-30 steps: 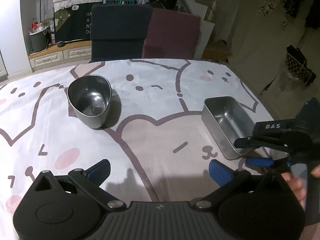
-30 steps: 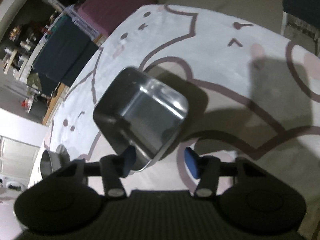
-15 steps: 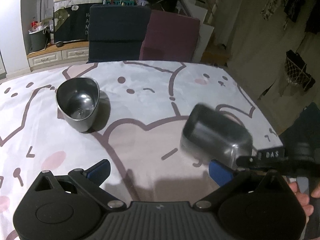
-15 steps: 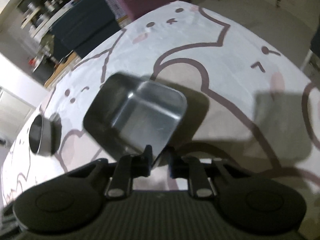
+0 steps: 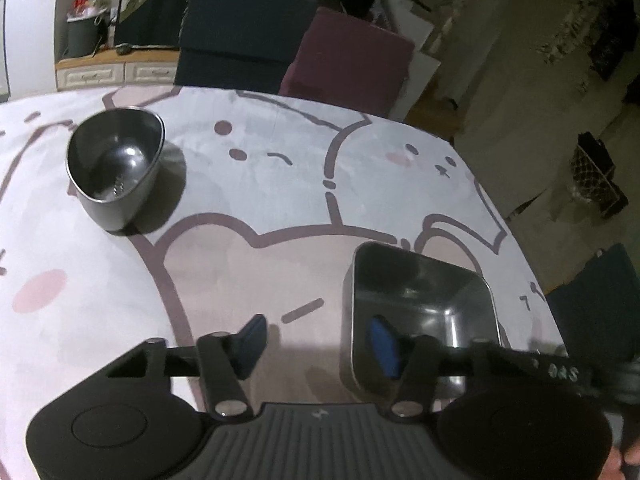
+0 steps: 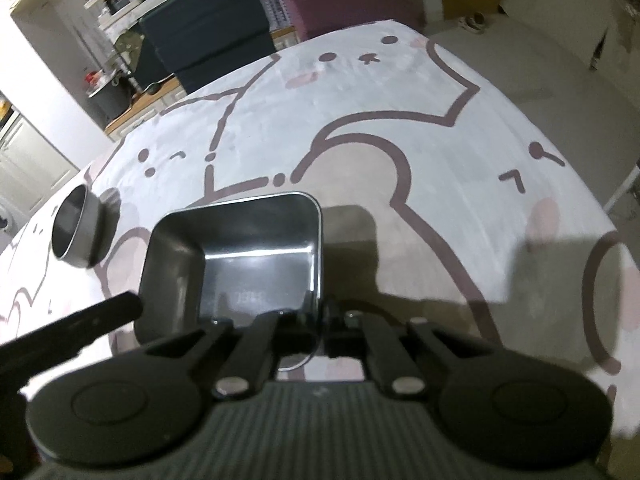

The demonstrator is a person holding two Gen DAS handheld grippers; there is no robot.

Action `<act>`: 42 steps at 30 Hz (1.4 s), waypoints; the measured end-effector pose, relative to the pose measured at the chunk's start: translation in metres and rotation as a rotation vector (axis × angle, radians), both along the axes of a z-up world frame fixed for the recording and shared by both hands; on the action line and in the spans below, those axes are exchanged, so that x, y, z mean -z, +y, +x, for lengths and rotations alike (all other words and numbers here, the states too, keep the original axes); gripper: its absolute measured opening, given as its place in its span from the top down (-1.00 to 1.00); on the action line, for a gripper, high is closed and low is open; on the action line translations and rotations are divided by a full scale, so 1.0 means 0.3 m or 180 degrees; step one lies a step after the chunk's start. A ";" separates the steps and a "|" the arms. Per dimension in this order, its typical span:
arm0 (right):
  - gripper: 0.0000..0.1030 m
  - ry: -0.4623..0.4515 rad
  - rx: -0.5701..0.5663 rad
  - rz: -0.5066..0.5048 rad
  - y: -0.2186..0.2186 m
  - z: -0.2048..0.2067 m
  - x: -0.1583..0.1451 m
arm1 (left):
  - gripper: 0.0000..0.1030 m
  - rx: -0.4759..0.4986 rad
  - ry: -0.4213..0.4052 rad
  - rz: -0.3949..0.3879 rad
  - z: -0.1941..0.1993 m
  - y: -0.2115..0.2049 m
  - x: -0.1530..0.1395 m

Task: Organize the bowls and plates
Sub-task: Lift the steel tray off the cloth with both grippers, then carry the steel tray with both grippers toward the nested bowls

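Note:
A rectangular steel tray (image 6: 256, 264) is held level above the cloth, its near right rim pinched in my right gripper (image 6: 320, 328), which is shut on it. In the left wrist view the tray (image 5: 420, 304) sits at the right, and my open left gripper (image 5: 318, 338) straddles its left wall, with the right blue pad (image 5: 382, 344) inside the tray and the left pad outside. A round steel bowl (image 5: 114, 168) stands upright at the far left of the table; it also shows in the right wrist view (image 6: 78, 232).
The table (image 5: 280, 200) wears a white cloth with bear drawings. A dark blue chair (image 5: 240, 36) and a maroon chair (image 5: 348, 60) stand at its far edge. The table's right edge (image 6: 568, 152) drops to the floor.
My right gripper closed on the tray's rim, lifted it and carried it left and nearer. My left gripper narrowed and moved so its right pad is inside the tray.

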State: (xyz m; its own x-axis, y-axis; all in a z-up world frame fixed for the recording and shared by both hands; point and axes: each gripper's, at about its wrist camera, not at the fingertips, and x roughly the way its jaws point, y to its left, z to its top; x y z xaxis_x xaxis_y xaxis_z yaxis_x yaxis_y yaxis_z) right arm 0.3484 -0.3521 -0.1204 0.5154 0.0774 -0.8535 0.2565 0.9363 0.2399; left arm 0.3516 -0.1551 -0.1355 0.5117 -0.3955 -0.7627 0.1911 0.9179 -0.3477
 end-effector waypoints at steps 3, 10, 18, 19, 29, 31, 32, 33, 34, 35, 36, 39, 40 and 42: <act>0.95 -0.0009 -0.0065 0.0001 -0.005 -0.005 0.001 | 0.27 -0.0015 0.0032 -0.0102 0.019 -0.013 0.015; 0.94 -0.0027 -0.0155 0.0016 -0.005 -0.008 -0.004 | 0.89 0.0130 0.0146 -0.0037 0.009 -0.056 0.036; 0.94 -0.0169 -0.0215 -0.0015 0.024 -0.046 -0.073 | 0.89 0.0080 -0.0091 0.0008 -0.059 -0.019 -0.090; 0.95 -0.0206 -0.0221 -0.0015 0.029 -0.054 -0.088 | 0.89 0.0065 -0.0124 0.0010 -0.069 -0.014 -0.112; 0.95 -0.0599 -0.0340 -0.0006 0.109 -0.202 -0.265 | 0.87 0.0017 -0.0392 0.0091 -0.247 0.065 -0.303; 0.95 -0.0641 -0.0365 0.0000 0.125 -0.238 -0.287 | 0.87 0.0002 -0.0404 0.0084 -0.281 0.080 -0.325; 0.95 -0.0655 -0.0380 -0.0001 0.132 -0.255 -0.297 | 0.87 0.0000 -0.0404 0.0087 -0.297 0.086 -0.334; 0.95 -0.0665 -0.0394 -0.0007 0.144 -0.271 -0.306 | 0.87 0.0002 -0.0407 0.0094 -0.317 0.091 -0.341; 0.95 -0.0673 -0.0404 -0.0011 0.151 -0.286 -0.314 | 0.87 0.0009 -0.0411 0.0102 -0.333 0.094 -0.344; 0.95 -0.0677 -0.0420 -0.0023 0.159 -0.302 -0.322 | 0.87 0.0016 -0.0414 0.0115 -0.349 0.095 -0.345; 0.95 -0.0679 -0.0425 -0.0030 0.160 -0.313 -0.327 | 0.87 0.0031 -0.0414 0.0129 -0.364 0.094 -0.345; 0.95 -0.0654 -0.0440 -0.0055 0.168 -0.355 -0.329 | 0.86 0.0084 -0.0409 0.0176 -0.414 0.093 -0.339; 0.95 -0.0637 -0.0446 -0.0063 0.170 -0.365 -0.328 | 0.86 0.0099 -0.0406 0.0197 -0.429 0.092 -0.335; 0.95 -0.0593 -0.0467 -0.0080 0.178 -0.387 -0.323 | 0.86 0.0127 -0.0397 0.0244 -0.458 0.090 -0.326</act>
State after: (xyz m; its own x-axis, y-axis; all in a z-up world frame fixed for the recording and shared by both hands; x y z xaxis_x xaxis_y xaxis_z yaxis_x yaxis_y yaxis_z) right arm 0.2321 -0.2987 -0.0236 0.6489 0.1431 -0.7473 0.0707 0.9666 0.2465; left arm 0.2143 -0.1281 -0.0378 0.5895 -0.3604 -0.7229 0.2654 0.9317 -0.2481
